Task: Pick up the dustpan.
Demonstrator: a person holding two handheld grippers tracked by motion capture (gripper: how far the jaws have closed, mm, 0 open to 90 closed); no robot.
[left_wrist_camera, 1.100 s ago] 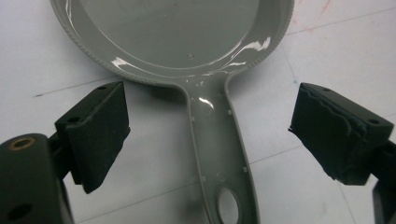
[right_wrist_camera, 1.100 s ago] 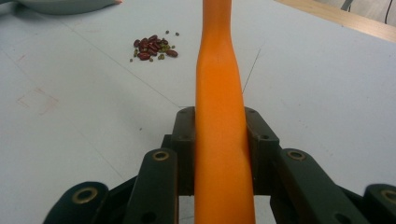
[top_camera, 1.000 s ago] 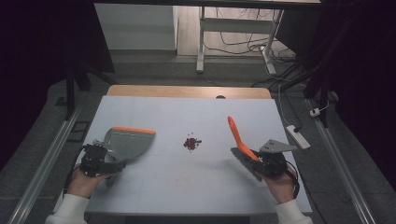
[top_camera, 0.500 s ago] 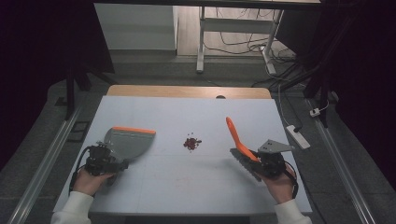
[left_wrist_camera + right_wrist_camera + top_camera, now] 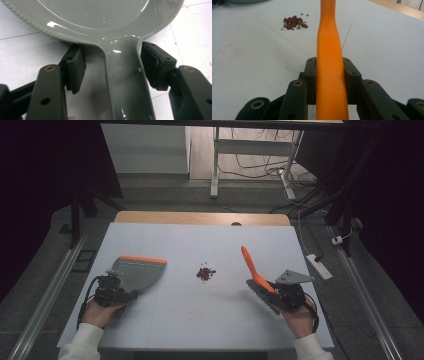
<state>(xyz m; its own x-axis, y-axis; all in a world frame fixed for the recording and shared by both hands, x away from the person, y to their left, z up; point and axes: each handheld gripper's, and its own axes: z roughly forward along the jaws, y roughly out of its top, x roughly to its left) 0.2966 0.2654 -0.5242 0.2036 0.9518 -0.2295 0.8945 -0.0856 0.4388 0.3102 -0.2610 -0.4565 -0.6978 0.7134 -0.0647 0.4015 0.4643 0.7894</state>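
Broadly, the white table (image 5: 200, 320) carries a grey dustpan (image 5: 137, 272) at its left, whose handle is straddled by the left gripper (image 5: 112, 72), fingers (image 5: 75, 67) apart. An orange brush (image 5: 252, 270) is clamped in the right gripper (image 5: 329, 75). Beans (image 5: 205, 273) lie between.

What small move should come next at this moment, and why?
Probably close the left gripper on the dustpan handle: its jaws straddle the handle with gaps on both sides. The right gripper already clamps the orange brush, and the beans lie unswept between them.
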